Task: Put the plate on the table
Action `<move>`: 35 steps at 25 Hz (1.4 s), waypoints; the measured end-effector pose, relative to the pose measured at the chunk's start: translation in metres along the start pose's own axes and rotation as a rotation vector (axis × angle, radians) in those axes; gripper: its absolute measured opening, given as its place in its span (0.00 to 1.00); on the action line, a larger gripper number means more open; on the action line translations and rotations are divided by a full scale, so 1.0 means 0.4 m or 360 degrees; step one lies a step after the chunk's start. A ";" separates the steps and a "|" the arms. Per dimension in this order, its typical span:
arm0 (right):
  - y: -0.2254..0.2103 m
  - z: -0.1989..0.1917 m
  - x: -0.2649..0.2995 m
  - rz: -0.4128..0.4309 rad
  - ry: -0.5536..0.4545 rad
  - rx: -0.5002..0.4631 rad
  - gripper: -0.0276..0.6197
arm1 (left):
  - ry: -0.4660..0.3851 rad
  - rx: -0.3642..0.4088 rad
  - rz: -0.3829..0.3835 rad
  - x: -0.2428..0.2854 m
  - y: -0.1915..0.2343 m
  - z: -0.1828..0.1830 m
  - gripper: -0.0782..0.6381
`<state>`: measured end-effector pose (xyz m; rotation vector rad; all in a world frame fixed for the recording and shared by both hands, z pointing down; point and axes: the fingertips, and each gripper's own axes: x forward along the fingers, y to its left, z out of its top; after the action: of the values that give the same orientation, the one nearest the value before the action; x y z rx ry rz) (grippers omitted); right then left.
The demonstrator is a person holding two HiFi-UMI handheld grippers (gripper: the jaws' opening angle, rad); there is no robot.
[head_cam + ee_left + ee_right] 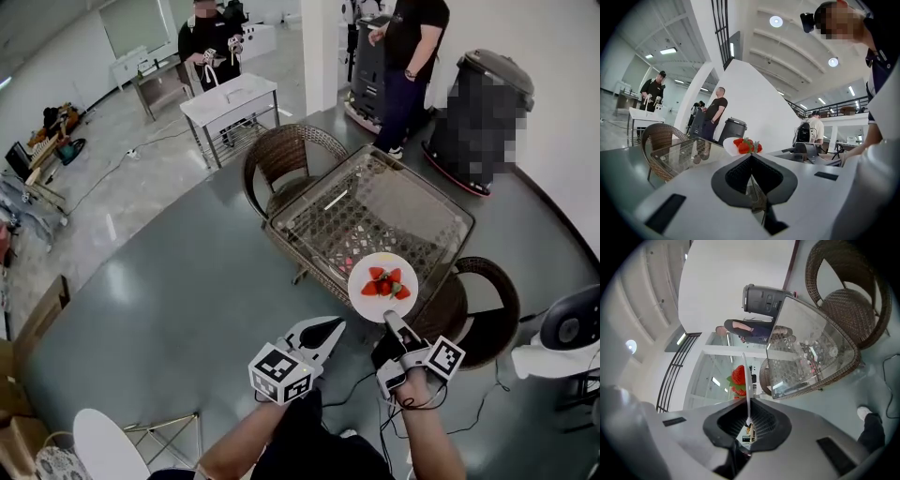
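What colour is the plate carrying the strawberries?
White; the plate shows best in the head view.

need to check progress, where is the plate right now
Head view, right of centre: the plate is held by its rim in the right claw, overlapping the near edge of the glass table.

The counter (323,208) had clear glass over woven wicker; the plate (375,306) was glossy white, the floor (178,281) polished.
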<state>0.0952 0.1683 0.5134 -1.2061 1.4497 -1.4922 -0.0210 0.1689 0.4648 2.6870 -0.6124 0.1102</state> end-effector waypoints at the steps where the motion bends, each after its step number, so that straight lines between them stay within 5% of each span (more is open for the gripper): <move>1: -0.001 0.001 0.027 -0.0008 -0.0008 0.0002 0.07 | 0.0007 -0.0005 -0.0010 0.005 0.028 0.007 0.12; 17: 0.026 0.063 0.310 -0.0108 -0.0167 -0.0049 0.07 | 0.0040 -0.0104 -0.0116 0.032 0.309 0.104 0.12; 35: -0.151 0.108 0.494 -0.0332 0.0017 -0.0021 0.07 | 0.0058 -0.0124 0.0034 0.069 0.427 0.117 0.12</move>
<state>0.0830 -0.0251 0.5971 -1.3947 1.3763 -1.6308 -0.0701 -0.0023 0.4852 2.5982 -0.6215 0.1383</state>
